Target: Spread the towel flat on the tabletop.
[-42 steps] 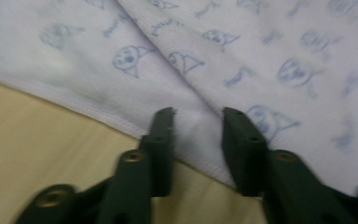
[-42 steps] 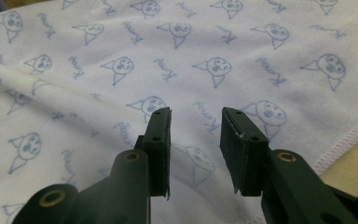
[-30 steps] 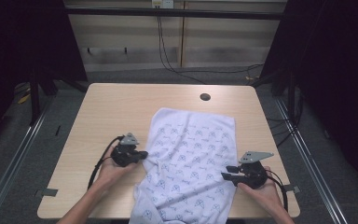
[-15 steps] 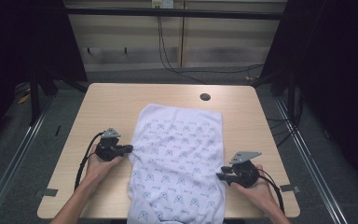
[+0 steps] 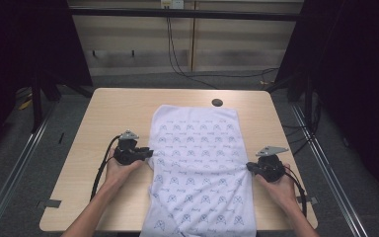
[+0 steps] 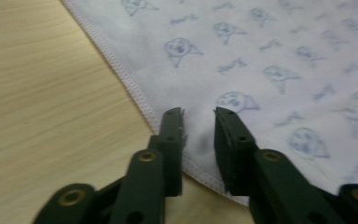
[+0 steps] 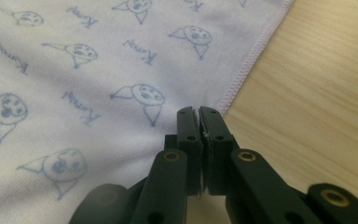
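A: We count one cloth (image 5: pixel 197 168) on the counter (image 5: pixel 108 118): white, printed with a repeating blue pattern of small animal faces and script. It lies flat, its far edge near a dark round grommet (image 5: pixel 217 102) in the counter top, and its near edge hangs over the counter's front edge.

B: We count two claws. The left claw (image 5: pixel 148 154) sits at the cloth's left hem, about halfway along its length. In the left gripper view the left claw (image 6: pixel 199 112) stands with its jaws apart, with the stitched hem and a small puckered ridge of cloth in the gap between them. We cannot tell whether either pad touches the fabric.

A: The right claw (image 5: pixel 249 168) is at the cloth's right hem. In the right gripper view the right claw (image 7: pixel 199 110) has its jaws pressed together, pinching the cloth just inside the pink-stitched edge. In the high view the fabric draws into creases that run toward that claw.

B: We count two hands, one behind each claw, and one black cable trailing from each. The left cable (image 5: pixel 101 165) curves across the bare counter.

A: Surface: one light wood-grain counter with rounded corners. Room: grey floor, one metal rail (image 5: pixel 15 168) on the left and one on the right, dark curtains at both sides, a pale panelled wall beyond with cables hanging down it.
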`<state>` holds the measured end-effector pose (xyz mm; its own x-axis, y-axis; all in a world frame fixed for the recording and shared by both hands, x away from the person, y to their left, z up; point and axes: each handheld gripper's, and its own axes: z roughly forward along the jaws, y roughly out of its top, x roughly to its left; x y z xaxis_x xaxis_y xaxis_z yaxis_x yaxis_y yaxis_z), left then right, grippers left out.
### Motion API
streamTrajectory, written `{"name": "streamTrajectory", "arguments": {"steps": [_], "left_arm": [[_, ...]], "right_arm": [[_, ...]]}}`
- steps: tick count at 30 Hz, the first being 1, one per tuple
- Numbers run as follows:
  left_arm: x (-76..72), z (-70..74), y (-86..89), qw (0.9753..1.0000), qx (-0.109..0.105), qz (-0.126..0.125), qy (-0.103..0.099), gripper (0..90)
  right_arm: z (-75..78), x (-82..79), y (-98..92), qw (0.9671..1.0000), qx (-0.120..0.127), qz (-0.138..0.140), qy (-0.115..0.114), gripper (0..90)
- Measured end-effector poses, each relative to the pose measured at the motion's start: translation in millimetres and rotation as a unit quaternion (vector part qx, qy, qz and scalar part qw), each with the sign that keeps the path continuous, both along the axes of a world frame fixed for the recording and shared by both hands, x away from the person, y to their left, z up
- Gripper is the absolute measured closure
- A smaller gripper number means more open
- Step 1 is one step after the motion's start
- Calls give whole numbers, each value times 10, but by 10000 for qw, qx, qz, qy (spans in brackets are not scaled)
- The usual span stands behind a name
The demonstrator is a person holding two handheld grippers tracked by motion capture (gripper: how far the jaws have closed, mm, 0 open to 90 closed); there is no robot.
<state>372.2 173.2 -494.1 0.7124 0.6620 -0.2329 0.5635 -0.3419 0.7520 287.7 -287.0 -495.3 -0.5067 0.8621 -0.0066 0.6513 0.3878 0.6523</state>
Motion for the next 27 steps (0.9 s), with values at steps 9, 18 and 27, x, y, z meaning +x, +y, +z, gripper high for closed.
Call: {"name": "streamTrajectory", "arguments": {"steps": [9,18,27], "left_arm": [[-700,113,36,9918,-43,-1265,198,654],[-854,-50,-14,9869,347,-1501,474,804],[-1028,17,239,9907,202,-1191,622,890]], "right_arm": [[13,-113,-134,9999,119,-24,114,874],[17,-119,-130,9998,120,20,134,861],[23,-174,-130,9999,85,48,136,859]]}}
